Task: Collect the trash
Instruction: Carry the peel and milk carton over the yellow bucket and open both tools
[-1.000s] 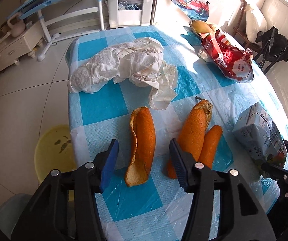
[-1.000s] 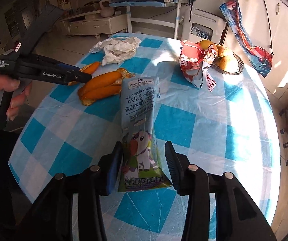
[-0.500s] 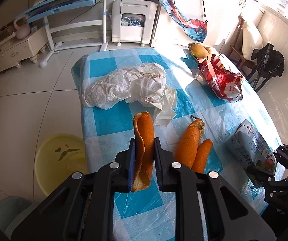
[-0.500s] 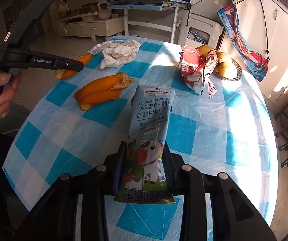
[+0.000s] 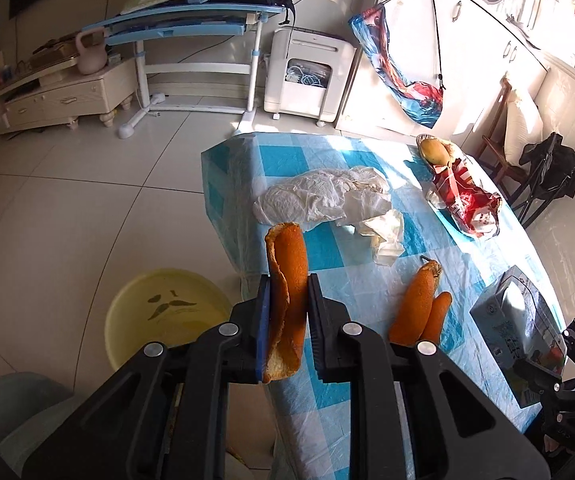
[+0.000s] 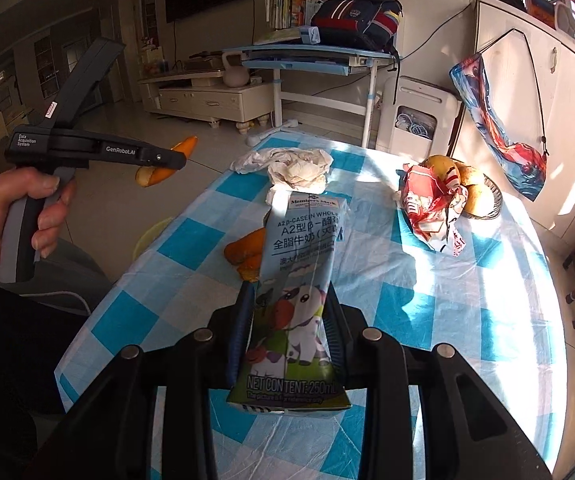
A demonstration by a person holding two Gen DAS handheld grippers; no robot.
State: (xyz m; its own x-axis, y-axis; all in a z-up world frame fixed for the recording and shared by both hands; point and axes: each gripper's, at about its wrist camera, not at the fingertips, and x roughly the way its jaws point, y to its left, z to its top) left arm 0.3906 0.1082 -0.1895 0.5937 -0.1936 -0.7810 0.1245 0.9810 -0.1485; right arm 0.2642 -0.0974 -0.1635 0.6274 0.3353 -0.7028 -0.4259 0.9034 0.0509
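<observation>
My left gripper (image 5: 287, 312) clamps an orange peel (image 5: 286, 280) upright, off the table's (image 5: 327, 256) edge above a yellow basin (image 5: 143, 320). My right gripper (image 6: 287, 320) squeezes a milk carton (image 6: 299, 288), hiding most of 2 peels (image 6: 243, 254) behind it.

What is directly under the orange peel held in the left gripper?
The orange peel, clamped in the left gripper, hangs past the table edge. A yellow basin sits on the floor alongside; the gripper hides what lies directly beneath.
</observation>
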